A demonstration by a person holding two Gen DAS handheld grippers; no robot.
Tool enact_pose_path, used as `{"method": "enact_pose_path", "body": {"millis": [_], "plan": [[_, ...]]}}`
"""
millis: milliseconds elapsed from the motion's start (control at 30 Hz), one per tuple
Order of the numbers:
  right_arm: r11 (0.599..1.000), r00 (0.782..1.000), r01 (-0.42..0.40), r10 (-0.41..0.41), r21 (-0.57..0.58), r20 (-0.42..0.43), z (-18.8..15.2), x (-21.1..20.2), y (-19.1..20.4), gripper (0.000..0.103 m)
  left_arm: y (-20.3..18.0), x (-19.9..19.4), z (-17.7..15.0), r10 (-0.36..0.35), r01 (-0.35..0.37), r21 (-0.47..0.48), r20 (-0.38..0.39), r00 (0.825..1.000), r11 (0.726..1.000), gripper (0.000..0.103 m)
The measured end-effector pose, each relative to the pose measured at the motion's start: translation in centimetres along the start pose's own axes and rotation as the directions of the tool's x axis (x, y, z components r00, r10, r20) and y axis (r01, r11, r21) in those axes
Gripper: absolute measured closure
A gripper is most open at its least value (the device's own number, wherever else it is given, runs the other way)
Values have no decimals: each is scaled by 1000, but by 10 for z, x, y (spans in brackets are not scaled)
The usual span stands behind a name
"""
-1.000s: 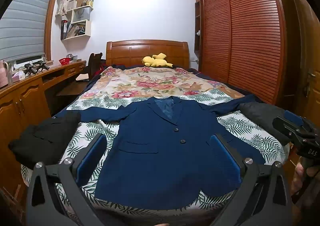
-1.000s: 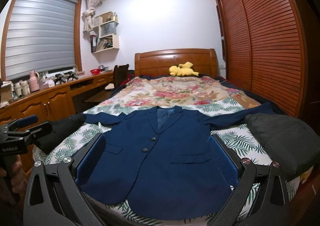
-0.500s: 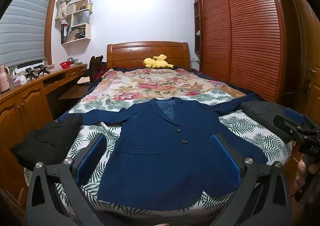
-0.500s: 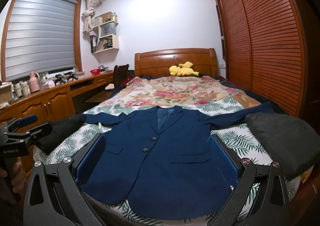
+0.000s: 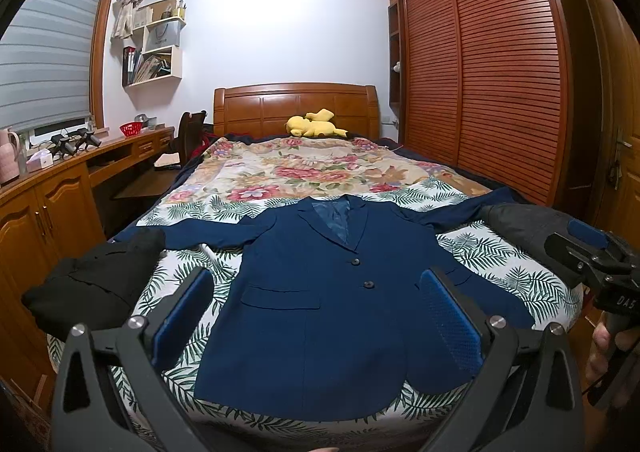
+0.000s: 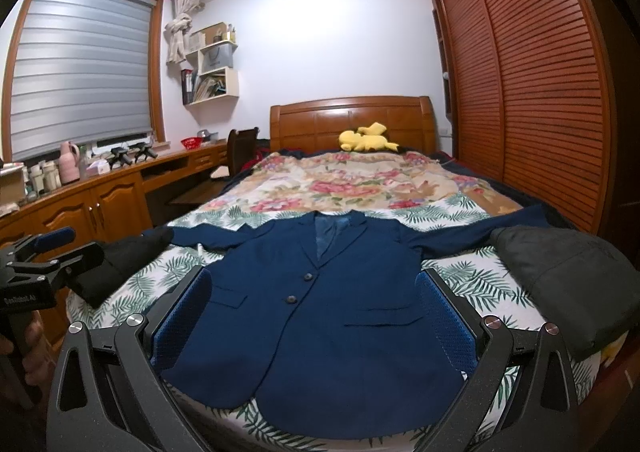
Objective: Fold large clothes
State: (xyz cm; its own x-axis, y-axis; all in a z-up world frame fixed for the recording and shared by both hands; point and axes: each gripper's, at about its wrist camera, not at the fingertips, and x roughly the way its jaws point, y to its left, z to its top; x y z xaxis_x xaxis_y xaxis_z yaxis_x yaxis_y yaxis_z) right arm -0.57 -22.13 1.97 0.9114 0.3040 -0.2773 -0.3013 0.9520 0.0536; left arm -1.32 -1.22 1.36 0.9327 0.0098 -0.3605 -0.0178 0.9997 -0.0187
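While the blue jacket [image 5: 340,292] lies flat and buttoned across the near end of the bed [image 5: 304,172], both the left gripper [image 5: 316,316] and right gripper [image 6: 312,316] hover wide and empty, so a pinch of the front panel alone would probably drag it askew.

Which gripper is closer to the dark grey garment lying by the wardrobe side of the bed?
Right. The right gripper hovers open just in front of the dark grey garment; the left gripper, also open, is across the bed beside the black garment.
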Motion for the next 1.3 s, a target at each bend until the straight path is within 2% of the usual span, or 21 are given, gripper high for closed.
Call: {"method": "enact_pose_path", "body": {"millis": [1000,1300], "plan": [[1000,1000,-3,3,0,-1,2,-3,2,0,0,1,-1,-7,7,-8,1,1000,1000,0],[1000,1000,-3,3,1,-4,1,-2,2,0,4,10,-5,-6,6,-20,-20,1000,1000,0]]}}
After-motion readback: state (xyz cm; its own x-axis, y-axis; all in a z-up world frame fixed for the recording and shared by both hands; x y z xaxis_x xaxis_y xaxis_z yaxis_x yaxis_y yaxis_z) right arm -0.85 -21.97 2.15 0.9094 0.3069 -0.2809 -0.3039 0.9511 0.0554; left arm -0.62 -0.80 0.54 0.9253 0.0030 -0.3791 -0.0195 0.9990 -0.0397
